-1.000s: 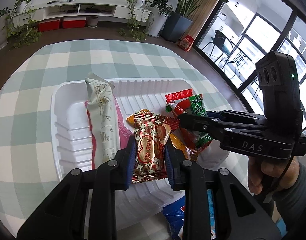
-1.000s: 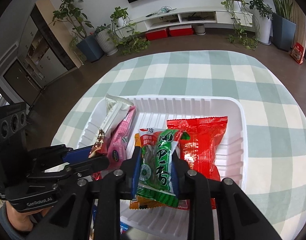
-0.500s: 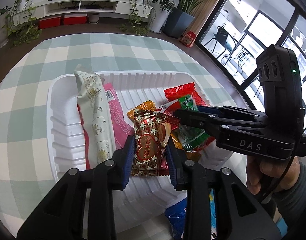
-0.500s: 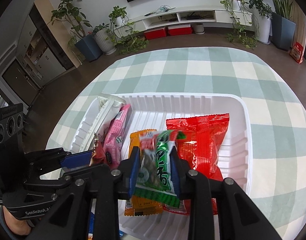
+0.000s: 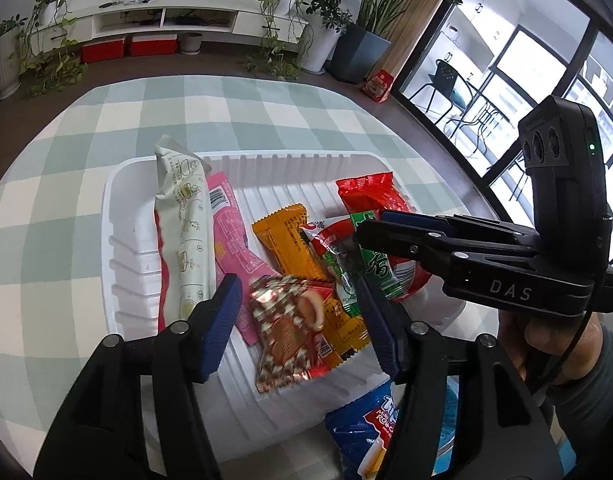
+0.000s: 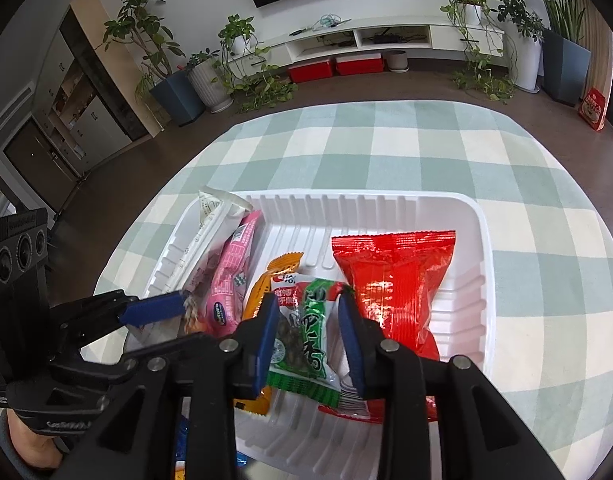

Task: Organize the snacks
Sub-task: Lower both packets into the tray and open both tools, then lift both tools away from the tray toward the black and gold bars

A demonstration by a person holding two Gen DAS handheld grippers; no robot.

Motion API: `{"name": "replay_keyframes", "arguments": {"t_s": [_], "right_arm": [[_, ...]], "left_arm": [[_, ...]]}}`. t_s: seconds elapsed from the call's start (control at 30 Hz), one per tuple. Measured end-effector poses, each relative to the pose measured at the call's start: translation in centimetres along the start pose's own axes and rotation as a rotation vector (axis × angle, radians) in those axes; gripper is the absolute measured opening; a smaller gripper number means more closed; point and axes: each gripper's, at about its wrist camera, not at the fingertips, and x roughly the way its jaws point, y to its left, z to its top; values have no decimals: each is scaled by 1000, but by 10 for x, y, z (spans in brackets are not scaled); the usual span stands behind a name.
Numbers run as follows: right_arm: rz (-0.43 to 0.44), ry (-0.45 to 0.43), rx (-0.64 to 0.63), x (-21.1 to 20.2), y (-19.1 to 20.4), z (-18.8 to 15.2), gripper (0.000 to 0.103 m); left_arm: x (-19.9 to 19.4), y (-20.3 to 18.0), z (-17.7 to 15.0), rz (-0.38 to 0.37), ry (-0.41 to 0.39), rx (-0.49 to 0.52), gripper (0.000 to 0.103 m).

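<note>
A white plastic tray on the checked cloth holds several snacks. My left gripper hangs over its near side, jaws opening. A red and gold star-printed packet, blurred, sits loose between the pads without touching them. My right gripper is also opening. A green seaweed packet lies flat on the tray between its pads, no longer squeezed. Around them lie a large red bag, an orange packet, a pink packet and a long white packet.
A blue snack bag lies on the green and white checked tablecloth outside the tray's near edge. A hand and grey sleeve hold the right gripper. Potted plants and a low TV shelf stand far behind the round table.
Both grippers' jaws have spread apart. The star-printed packet has slipped out of the left pads onto the tray. The green packet has flattened out between the right pads.
</note>
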Motion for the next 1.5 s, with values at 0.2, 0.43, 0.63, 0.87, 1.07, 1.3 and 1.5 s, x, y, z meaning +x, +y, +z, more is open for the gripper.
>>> {"name": "replay_keyframes", "arguments": {"t_s": [0.2, 0.43, 0.63, 0.87, 1.07, 1.3, 1.5], "right_arm": [[14, -30, 20, -17, -2, 1, 57], [91, -131, 68, -73, -11, -8, 82], [125, -204, 111, -129, -22, -44, 87], [146, -209, 119, -169, -21, -112, 87], [102, -173, 78, -177, -3, -179, 87], [-12, -91, 48, -168, -5, -212, 77], [-2, -57, -23, -165, 12, -221, 69]], "left_arm": [[-12, -6, -1, 11, -20, 10, 73], [-59, -17, -17, 31, -106, 37, 103], [-92, -32, -47, 69, -137, 118, 103], [-102, -53, -94, -24, -13, 262, 103], [-96, -74, -132, -31, 115, 447, 103], [-102, -99, -176, 6, 114, 390, 103], [-104, -105, -212, 15, 50, 192, 103]]}}
